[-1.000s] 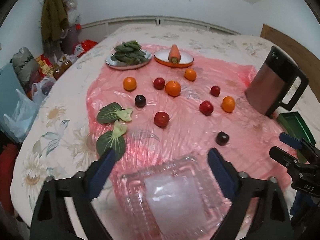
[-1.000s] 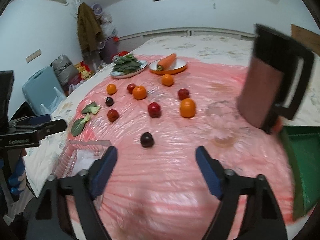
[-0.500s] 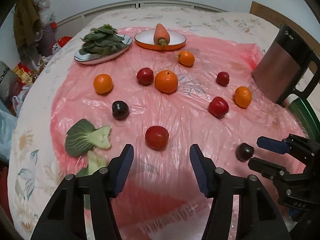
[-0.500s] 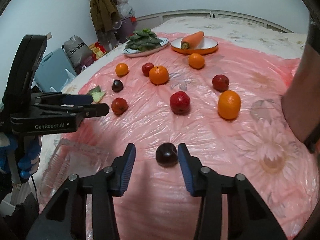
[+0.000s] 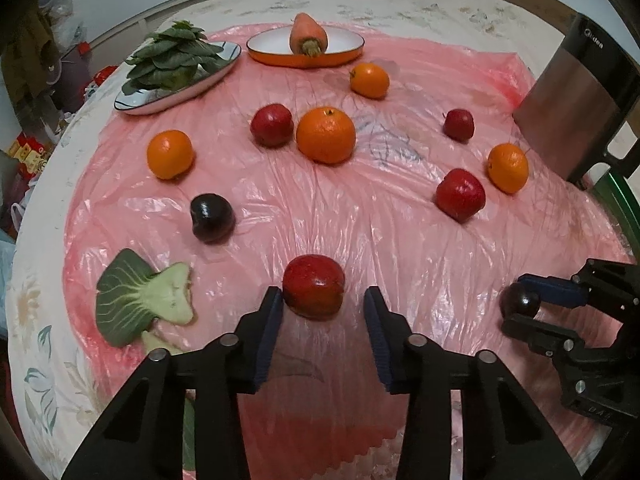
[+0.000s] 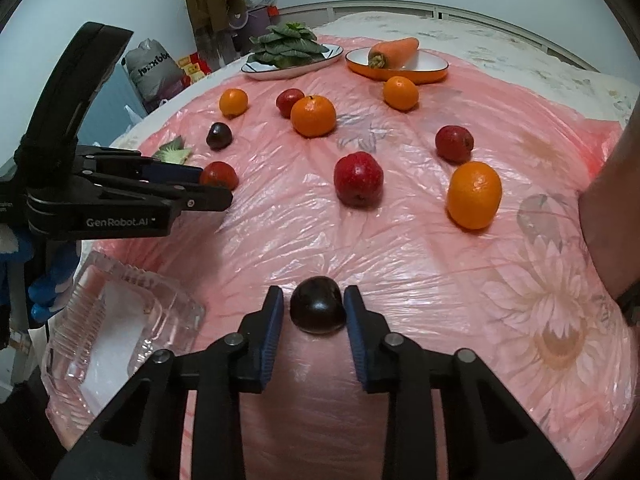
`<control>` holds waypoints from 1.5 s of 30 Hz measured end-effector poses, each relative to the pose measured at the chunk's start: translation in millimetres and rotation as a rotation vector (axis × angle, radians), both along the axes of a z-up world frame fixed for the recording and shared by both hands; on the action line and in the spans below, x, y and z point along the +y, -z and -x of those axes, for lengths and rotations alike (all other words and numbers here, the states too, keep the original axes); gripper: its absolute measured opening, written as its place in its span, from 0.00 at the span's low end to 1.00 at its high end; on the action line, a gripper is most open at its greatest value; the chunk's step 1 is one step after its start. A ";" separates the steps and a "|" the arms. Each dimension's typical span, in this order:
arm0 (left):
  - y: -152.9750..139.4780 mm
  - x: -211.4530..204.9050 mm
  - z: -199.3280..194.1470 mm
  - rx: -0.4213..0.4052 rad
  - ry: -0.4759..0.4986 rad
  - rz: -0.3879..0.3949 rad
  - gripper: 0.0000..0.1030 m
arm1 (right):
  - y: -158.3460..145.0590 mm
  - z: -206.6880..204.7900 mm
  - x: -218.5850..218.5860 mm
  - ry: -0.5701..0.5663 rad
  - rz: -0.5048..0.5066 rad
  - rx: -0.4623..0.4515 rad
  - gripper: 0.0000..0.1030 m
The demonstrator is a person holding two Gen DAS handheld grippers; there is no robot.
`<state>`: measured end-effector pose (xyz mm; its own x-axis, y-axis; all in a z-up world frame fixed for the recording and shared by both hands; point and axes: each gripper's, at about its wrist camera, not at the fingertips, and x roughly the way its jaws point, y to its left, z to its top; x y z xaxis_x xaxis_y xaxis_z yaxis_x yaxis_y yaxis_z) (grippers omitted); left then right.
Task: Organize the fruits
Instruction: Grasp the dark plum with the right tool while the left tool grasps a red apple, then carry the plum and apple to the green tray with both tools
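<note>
I am looking down at a round table (image 5: pixel 48 208) covered by a floral cloth with a wrinkled pink plastic sheet (image 5: pixel 320 208) on top. My left gripper (image 5: pixel 323 308) has its fingers closing around a red apple (image 5: pixel 313 291); the apple touches the left finger while a gap remains on the other side, so it is not yet clamped. My right gripper (image 6: pixel 313 312) has its fingers clamped on a dark plum (image 6: pixel 317 305) that sits on the sheet; in the left view this gripper appears at the right edge with the plum at its tips. Scattered farther away on the sheet are four oranges, the largest orange (image 5: pixel 325 134) touching another red apple (image 5: pixel 271 125), plus a second dark plum (image 5: pixel 212 218) to the left and two more red apples, one (image 5: pixel 460 194) beside an orange (image 5: pixel 508 167) on the right. A piece of bok choy (image 5: pixel 144 296) lies just to the left of my left gripper. At the far side stand a plate of leafy greens (image 5: pixel 176 68) and an orange-rimmed dish (image 5: pixel 306 51) holding a carrot (image 5: pixel 308 34). A steel kettle (image 5: pixel 576 96) stands at the right edge. In the right view, a clear plastic box (image 6: pixel 116 332) lies at the near left edge of the table, below the left gripper.
</note>
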<state>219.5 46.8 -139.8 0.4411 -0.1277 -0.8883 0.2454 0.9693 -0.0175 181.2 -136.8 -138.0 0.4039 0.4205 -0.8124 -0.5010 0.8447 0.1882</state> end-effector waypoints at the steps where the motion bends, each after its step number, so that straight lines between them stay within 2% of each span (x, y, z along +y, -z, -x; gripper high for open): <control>1: 1.0 0.3 -0.6 0.003 -0.002 0.002 0.31 | 0.6 -0.7 -0.2 0.000 0.003 0.001 0.15; 3: 1.8 2.3 -2.1 0.001 -0.007 0.003 0.25 | 0.8 -1.3 -1.3 0.001 -0.001 0.002 0.15; 8: 0.5 5.5 0.7 -0.016 -0.005 0.003 0.25 | -0.4 1.4 -1.1 0.009 -0.003 -0.010 0.14; 12: -5.6 15.2 7.7 -0.039 -0.034 0.033 0.25 | -5.8 5.8 -3.4 0.017 -0.006 -0.023 0.14; 23: -39.1 33.5 36.8 -0.098 -0.082 0.070 0.24 | -35.1 31.6 -5.4 0.019 -0.036 -0.054 0.14; 29: -60.8 26.0 60.4 -0.136 -0.071 0.068 0.25 | -53.0 49.6 -28.2 0.058 -0.083 -0.068 0.14; 34: -76.5 -3.1 76.8 -0.154 -0.031 0.091 0.25 | -66.2 66.6 -72.0 0.127 -0.085 -0.093 0.14; 38: -86.1 -43.1 85.5 -0.151 0.022 0.139 0.25 | -73.4 74.9 -119.4 0.206 -0.080 -0.111 0.14; 45: -100.2 -141.8 96.3 -0.127 0.172 0.225 0.25 | -83.8 86.1 -216.7 0.367 -0.036 -0.149 0.14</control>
<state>123.2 -95.0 -39.6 0.5016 -0.3975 -0.7684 0.4199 0.8884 -0.1856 95.1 -353.5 -54.2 0.6448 0.2536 -0.7211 -0.1910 0.9669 0.1692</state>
